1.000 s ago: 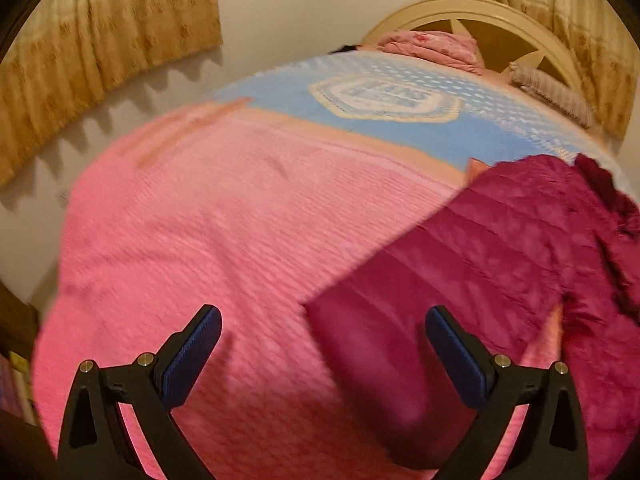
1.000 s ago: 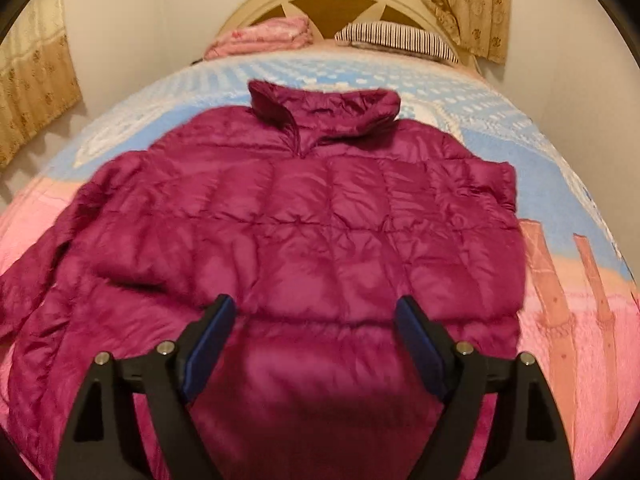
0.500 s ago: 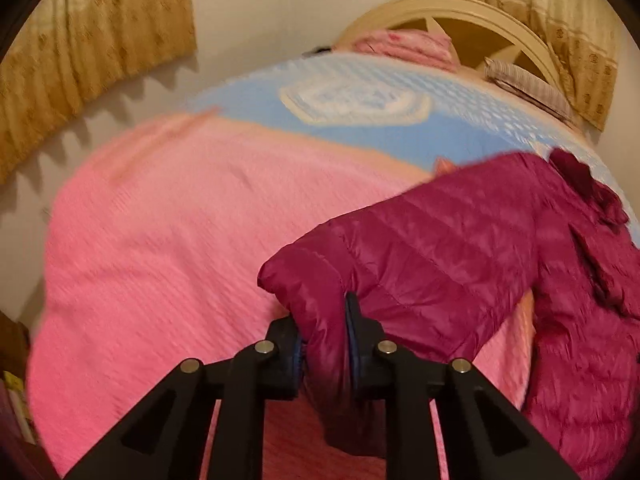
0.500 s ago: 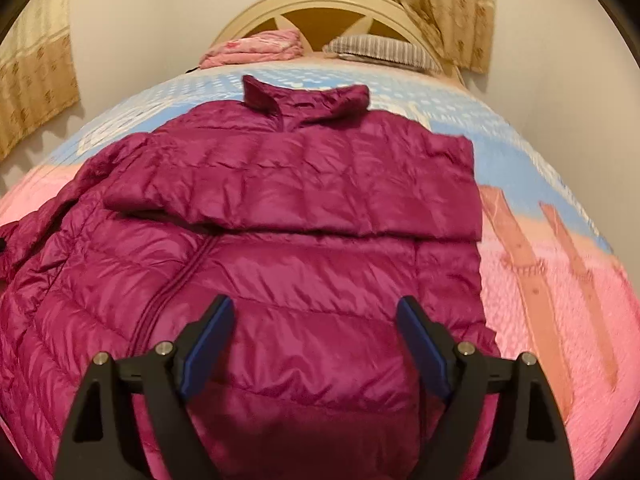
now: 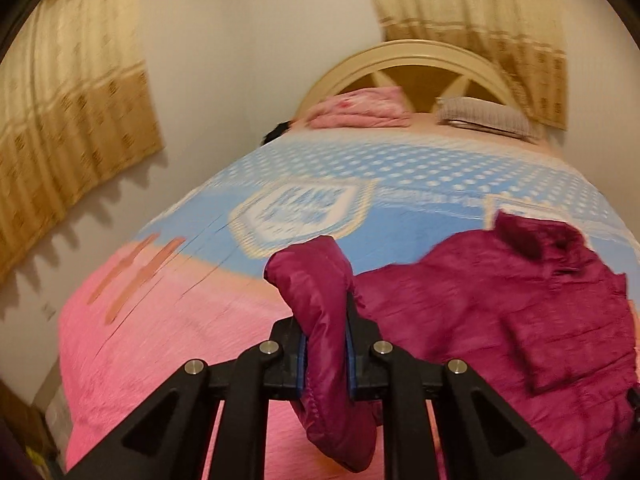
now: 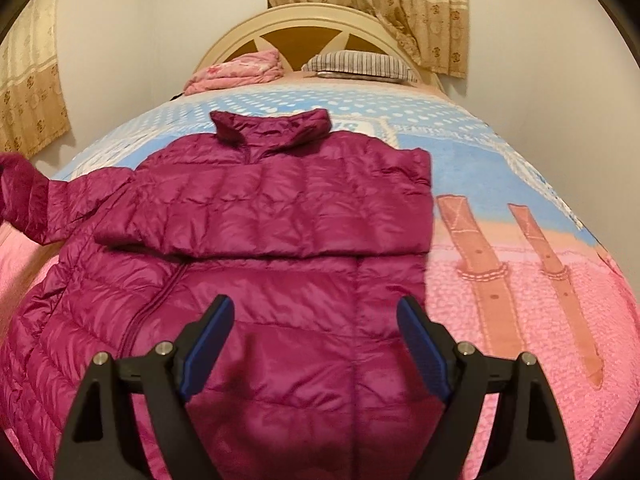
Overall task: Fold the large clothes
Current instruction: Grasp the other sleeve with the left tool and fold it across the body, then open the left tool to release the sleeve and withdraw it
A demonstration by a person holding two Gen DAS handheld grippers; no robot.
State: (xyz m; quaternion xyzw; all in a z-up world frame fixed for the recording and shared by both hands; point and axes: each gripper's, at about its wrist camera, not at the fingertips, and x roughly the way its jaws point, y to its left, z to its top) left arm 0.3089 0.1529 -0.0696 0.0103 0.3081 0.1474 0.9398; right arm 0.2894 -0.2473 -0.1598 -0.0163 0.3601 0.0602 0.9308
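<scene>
A magenta quilted puffer jacket (image 6: 280,216) lies front up on the bed, collar toward the headboard. Its right sleeve is folded across the chest. My left gripper (image 5: 326,356) is shut on the cuff end of the left sleeve (image 5: 320,280) and holds it raised above the bed; the raised sleeve also shows at the left edge of the right wrist view (image 6: 24,196). The jacket body lies to the right in the left wrist view (image 5: 500,312). My right gripper (image 6: 316,344) is open and empty, hovering over the jacket's lower front.
The bed (image 6: 540,280) has a pink and blue blanket. A folded pink quilt (image 6: 240,70) and a striped pillow (image 6: 360,64) lie by the cream headboard (image 6: 312,24). Walls and curtains (image 5: 72,128) stand close on the left and behind.
My left gripper closed on the sleeve cuff and lifted it up off the bed. The right sleeve came to lie folded across the chest. My right gripper stayed open.
</scene>
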